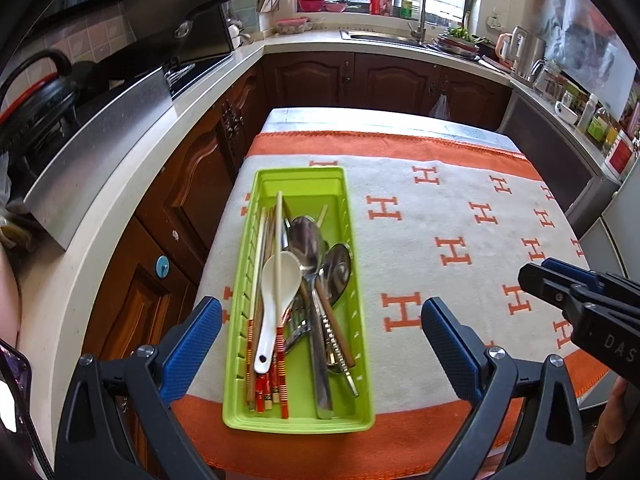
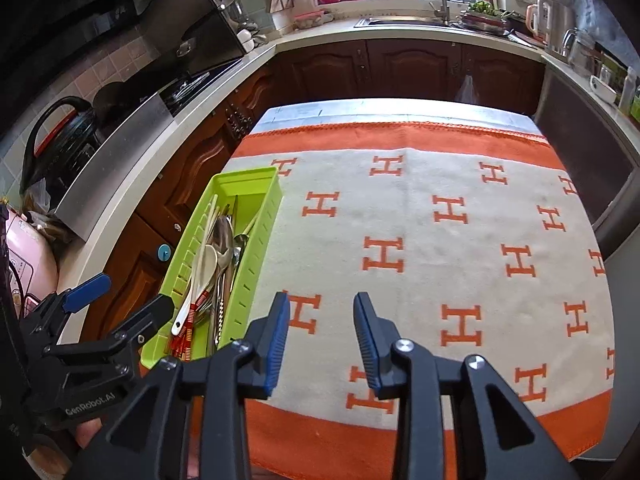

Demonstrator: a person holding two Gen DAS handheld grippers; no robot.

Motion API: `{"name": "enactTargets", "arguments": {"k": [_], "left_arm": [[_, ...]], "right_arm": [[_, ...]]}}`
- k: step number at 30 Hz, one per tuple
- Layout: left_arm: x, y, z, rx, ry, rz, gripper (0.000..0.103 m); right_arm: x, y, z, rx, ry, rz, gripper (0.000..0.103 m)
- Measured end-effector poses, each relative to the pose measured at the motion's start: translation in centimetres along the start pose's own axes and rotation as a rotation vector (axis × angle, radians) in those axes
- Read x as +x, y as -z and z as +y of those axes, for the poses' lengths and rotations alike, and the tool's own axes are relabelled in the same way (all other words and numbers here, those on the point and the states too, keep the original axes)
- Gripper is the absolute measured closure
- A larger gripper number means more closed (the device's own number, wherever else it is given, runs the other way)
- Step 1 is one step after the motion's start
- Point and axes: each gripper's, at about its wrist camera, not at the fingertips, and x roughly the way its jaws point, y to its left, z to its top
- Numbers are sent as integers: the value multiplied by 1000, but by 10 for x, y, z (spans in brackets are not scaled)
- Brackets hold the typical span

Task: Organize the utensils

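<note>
A lime green utensil tray [image 1: 348, 216] lies on the left part of the cloth-covered table. It holds a white ceramic spoon [image 1: 280, 280], metal spoons [image 1: 308, 240], a fork [image 1: 298, 320] and several chopsticks with red-patterned ends [image 1: 280, 364]. The tray also shows in the right wrist view [image 2: 256, 248]. My left gripper [image 1: 320, 320] is open wide and empty, its fingers standing on either side of the tray's near half. My right gripper [image 2: 322, 312] is open and empty above the cloth, to the right of the tray.
An orange and grey cloth with H marks [image 2: 440, 240] covers the table. Dark wood cabinets [image 1: 384, 80], a sink with a tap [image 1: 416, 12] and a stove with a pot [image 1: 48, 108] surround it. A fridge [image 1: 616, 220] stands at the right.
</note>
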Motion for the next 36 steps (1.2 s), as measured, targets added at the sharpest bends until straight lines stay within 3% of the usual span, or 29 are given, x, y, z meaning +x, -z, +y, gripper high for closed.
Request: {"name": "enactTargets", "arguments": {"k": [16,36], "left_arm": [[-30,-42,-70,13,58,-52,1],[-24,-45,-92,24,63,-46,1]], "right_arm": [[-68,-12,-45,28,8,-138,59],[-73,-8,-70,71,15,-174,55]]}}
